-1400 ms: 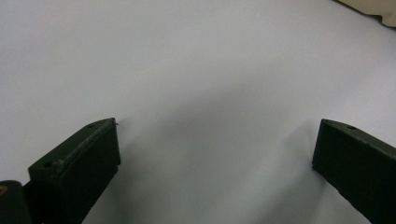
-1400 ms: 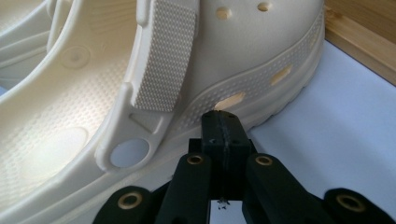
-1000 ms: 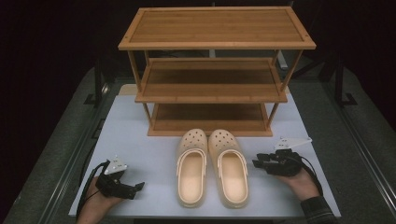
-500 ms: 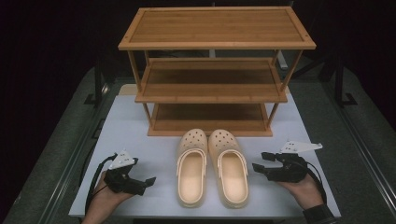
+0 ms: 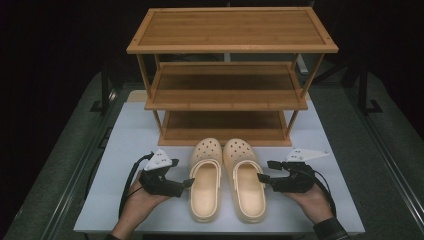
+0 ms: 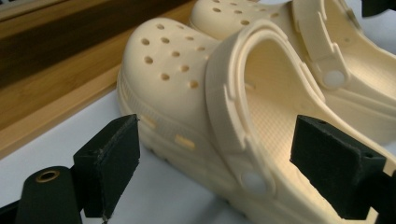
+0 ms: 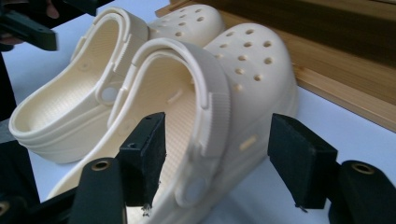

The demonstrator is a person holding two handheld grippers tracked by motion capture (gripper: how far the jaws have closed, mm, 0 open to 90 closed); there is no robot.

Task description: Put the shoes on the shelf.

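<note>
- Plainly, no brand, label or writing can be read on anything.
- Two cream clogs lie side by side on the white counter (image 5: 125, 150), toes toward a wooden rack (image 5: 230, 75) with three shelves; the toes sit just in front of its lowest shelf.
- Two hand-held grippers are in play, one in each hand, each flanking the pair from the outside.
- The left hand-held gripper (image 5: 187, 183) lies just beside the left clog (image 5: 205, 180), its tips at the clog's outer side near the strap; whether they touch cannot be told from the high view.
- In the left gripper view the jaws stand wide apart and have just been closing a little; the left clog (image 6: 187, 93) lies ahead between them, its heel strap and rivet nearest, and the pads do not press on it.
- The right hand-held gripper (image 5: 263, 171) lies just beside the right clog (image 5: 245, 180), tips at its outer edge.
- In the right gripper view the jaws are partly open and bracket the right clog (image 7: 243, 79) at its strap and side wall, with gaps showing at both pads; nothing is gripped.
</note>
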